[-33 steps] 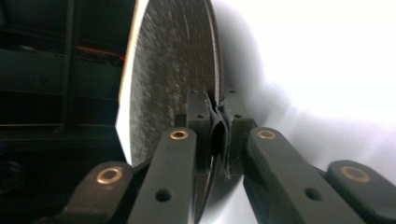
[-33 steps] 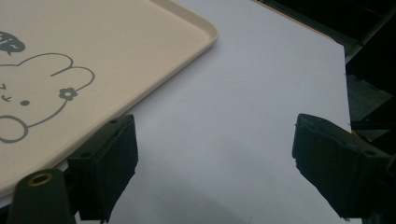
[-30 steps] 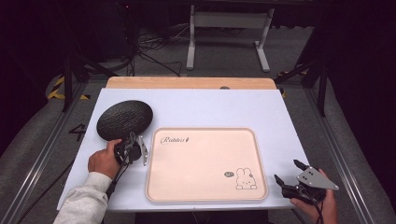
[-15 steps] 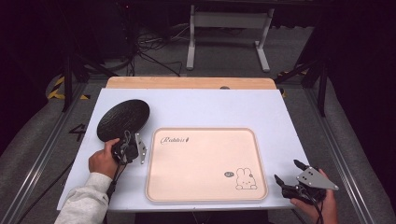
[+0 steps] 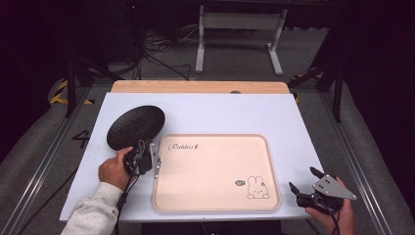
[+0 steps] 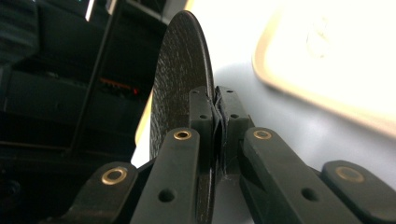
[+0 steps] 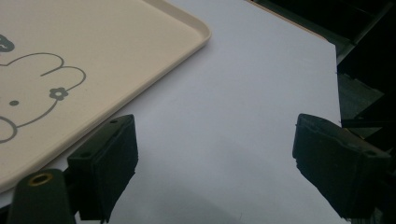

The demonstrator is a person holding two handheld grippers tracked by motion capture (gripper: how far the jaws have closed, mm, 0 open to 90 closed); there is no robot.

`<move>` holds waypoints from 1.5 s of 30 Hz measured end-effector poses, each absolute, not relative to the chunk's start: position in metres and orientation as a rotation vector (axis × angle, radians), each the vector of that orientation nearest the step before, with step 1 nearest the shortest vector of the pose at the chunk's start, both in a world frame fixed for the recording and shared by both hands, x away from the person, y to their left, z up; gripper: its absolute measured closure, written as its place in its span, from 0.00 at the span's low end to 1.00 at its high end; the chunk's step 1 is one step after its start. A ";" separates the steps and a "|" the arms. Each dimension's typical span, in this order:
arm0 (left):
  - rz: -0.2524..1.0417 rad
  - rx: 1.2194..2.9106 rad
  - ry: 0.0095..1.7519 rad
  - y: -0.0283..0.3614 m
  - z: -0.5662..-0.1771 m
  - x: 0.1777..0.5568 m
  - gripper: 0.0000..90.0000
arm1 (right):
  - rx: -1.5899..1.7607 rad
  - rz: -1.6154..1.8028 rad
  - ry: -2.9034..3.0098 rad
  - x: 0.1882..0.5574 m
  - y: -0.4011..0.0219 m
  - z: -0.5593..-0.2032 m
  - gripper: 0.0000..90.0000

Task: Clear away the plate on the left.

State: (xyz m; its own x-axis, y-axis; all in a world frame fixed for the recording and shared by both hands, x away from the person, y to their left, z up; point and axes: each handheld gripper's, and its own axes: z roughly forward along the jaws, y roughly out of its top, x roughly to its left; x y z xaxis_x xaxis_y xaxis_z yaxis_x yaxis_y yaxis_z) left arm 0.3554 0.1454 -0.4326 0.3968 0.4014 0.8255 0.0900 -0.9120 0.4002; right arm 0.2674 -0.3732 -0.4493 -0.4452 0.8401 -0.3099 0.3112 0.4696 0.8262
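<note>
A round black plate (image 5: 135, 126) with a rough surface is tilted up off the white table, left of a cream tray (image 5: 215, 171) printed with a rabbit. My left gripper (image 5: 143, 155) is shut on the plate's near rim. In the left gripper view the plate (image 6: 180, 79) stands edge-on, its rim pinched between the pads (image 6: 219, 119). My right gripper (image 5: 304, 182) rests open at the table's front right corner, beside the tray's near right corner (image 7: 116, 60). Nothing lies between its fingers (image 7: 105, 158).
A wooden board (image 5: 200, 87) lies along the table's (image 5: 235, 112) far edge. Metal stand legs (image 5: 237, 29) and cables are on the floor behind. The table's front edge runs just under both hands. The tray's inside is bare apart from its print.
The left gripper has lifted the plate and carried it right toward the tray; the plate's near edge is now raised. The right gripper has stayed put.
</note>
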 end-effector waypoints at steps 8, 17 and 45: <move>1.516 2.311 0.256 0.113 -0.415 0.328 0.97 | 0.949 0.910 1.975 0.267 -0.373 -0.448 0.16; 1.425 2.275 0.121 0.077 -0.412 0.314 0.96 | 0.953 0.911 1.968 0.267 -0.373 -0.448 0.16; 1.223 2.270 -0.341 -0.009 -0.425 0.264 0.92 | 0.950 0.906 1.988 0.266 -0.372 -0.450 0.16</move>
State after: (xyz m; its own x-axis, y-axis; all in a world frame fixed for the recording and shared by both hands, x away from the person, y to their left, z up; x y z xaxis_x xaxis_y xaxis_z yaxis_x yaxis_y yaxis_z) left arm 0.2643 -0.0093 -0.4246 0.5574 0.0295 0.8297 -0.4542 -0.8257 0.3345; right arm 0.2660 -0.3722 -0.4495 -0.4510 0.8358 -0.3130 0.3121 0.4762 0.8221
